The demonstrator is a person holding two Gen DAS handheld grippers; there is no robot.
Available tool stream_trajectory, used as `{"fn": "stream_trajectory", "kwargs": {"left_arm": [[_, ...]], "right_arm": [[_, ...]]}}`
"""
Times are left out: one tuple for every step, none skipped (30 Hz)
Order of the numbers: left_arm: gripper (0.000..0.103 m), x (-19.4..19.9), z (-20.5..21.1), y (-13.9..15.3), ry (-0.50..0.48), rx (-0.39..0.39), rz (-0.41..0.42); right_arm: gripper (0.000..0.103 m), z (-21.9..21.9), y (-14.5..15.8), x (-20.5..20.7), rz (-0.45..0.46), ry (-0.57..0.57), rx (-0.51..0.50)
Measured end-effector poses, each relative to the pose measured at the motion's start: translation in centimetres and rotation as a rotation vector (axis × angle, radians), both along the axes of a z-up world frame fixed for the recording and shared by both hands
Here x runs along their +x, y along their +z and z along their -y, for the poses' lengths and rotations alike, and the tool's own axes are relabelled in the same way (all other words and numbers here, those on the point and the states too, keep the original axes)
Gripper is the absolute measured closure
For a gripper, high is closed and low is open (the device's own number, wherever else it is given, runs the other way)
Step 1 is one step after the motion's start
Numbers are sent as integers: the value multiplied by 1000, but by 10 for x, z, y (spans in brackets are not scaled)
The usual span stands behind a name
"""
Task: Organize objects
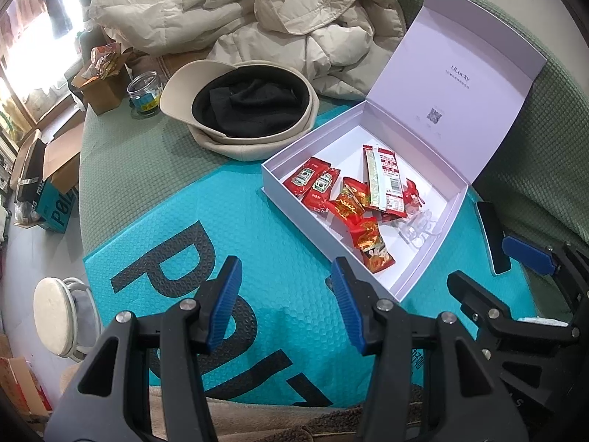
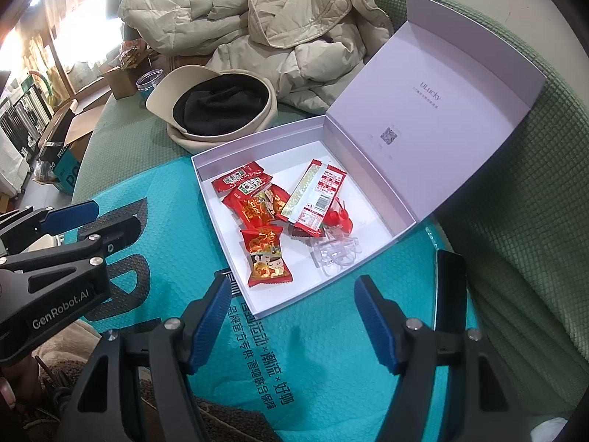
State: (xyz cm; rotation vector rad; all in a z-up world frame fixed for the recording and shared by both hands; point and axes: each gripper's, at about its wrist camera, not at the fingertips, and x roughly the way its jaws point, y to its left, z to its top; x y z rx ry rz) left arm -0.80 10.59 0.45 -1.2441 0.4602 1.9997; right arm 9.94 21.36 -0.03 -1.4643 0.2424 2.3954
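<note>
A white box [image 1: 294,199] [image 2: 217,221] with its lid [image 1: 460,84] [image 2: 441,110] raised stands on a teal bubble mailer [image 1: 176,228] [image 2: 313,350]. In it lie red ketchup sachets [image 1: 313,184] [image 2: 243,184], red snack packs [image 1: 371,243] [image 2: 267,258], a long red-and-white packet [image 1: 386,180] [image 2: 316,199], a red clip [image 2: 337,217] and a clear plastic piece [image 1: 418,228] [image 2: 337,254]. My left gripper [image 1: 287,276] is open and empty over the mailer, left of the box's near corner. My right gripper [image 2: 294,298] is open and empty just short of the box's near edge.
A beige cap [image 1: 239,110] [image 2: 217,107] with black lining lies beyond the box, with a cream puffer jacket [image 1: 257,11] [image 2: 257,11] behind it. A black phone [image 1: 493,235] [image 2: 449,287] lies right of the box. A glass jar [image 1: 145,92] and a cardboard box [image 1: 103,88] stand far left. A stool [image 1: 55,316] stands below the edge.
</note>
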Motion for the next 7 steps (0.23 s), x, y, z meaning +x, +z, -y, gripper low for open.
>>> {"fn": "stream_trajectory", "kwargs": {"left_arm": [[54, 0, 0, 0, -1, -2, -1], [54, 0, 0, 0, 0, -1, -1], [54, 0, 0, -1, 0, -3, -1], [54, 0, -1, -1, 1, -3, 0], [54, 0, -1, -2, 2, -5, -1], [54, 1, -1, -2, 3, -7, -2], [54, 0, 0, -3, 2, -7, -2]], "right_arm": [[33, 0, 0, 0, 1, 1, 0], [33, 0, -1, 0, 2, 1, 0], [33, 0, -1, 0, 3, 2, -1], [33, -1, -2, -1, 5, 2, -3], [33, -1, -2, -1, 6, 3, -3], [33, 0, -2, -1, 8, 4, -4], [33, 0, -3, -1, 10, 6, -4]]}}
